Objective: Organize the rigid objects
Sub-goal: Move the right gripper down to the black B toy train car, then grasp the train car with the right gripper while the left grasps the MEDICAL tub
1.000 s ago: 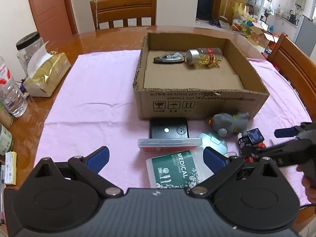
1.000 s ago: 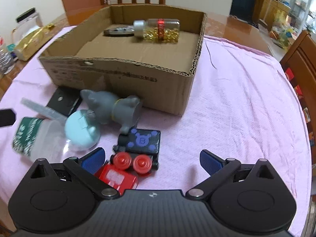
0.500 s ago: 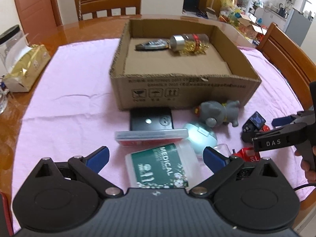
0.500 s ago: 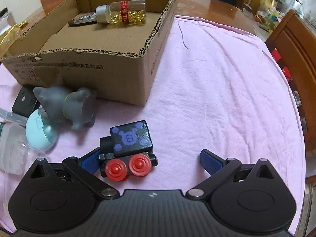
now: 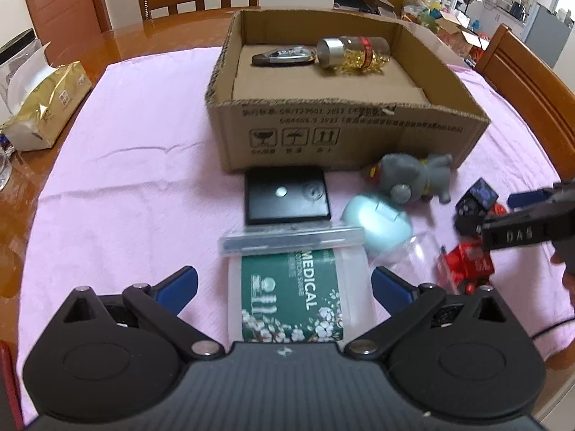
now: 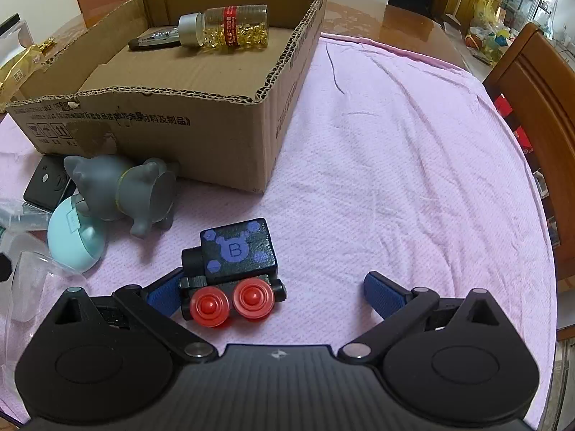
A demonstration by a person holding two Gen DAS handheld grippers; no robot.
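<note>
With the right gripper (image 6: pixel 278 289) spread wide and its left finger already against the toy train (image 6: pixel 233 269) at lower centre, closing off-centre could roll it away on its wheels, while the open left gripper (image 5: pixel 284 283) hovers over the medical packet (image 5: pixel 298 298).

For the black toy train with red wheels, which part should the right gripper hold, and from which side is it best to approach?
Probably the black toy train is best held by its flat-sided cab block, above the round red wheels. It stands upright with one wheel side facing the open right gripper, so approach from that side and slightly above, one finger at each end.
</note>
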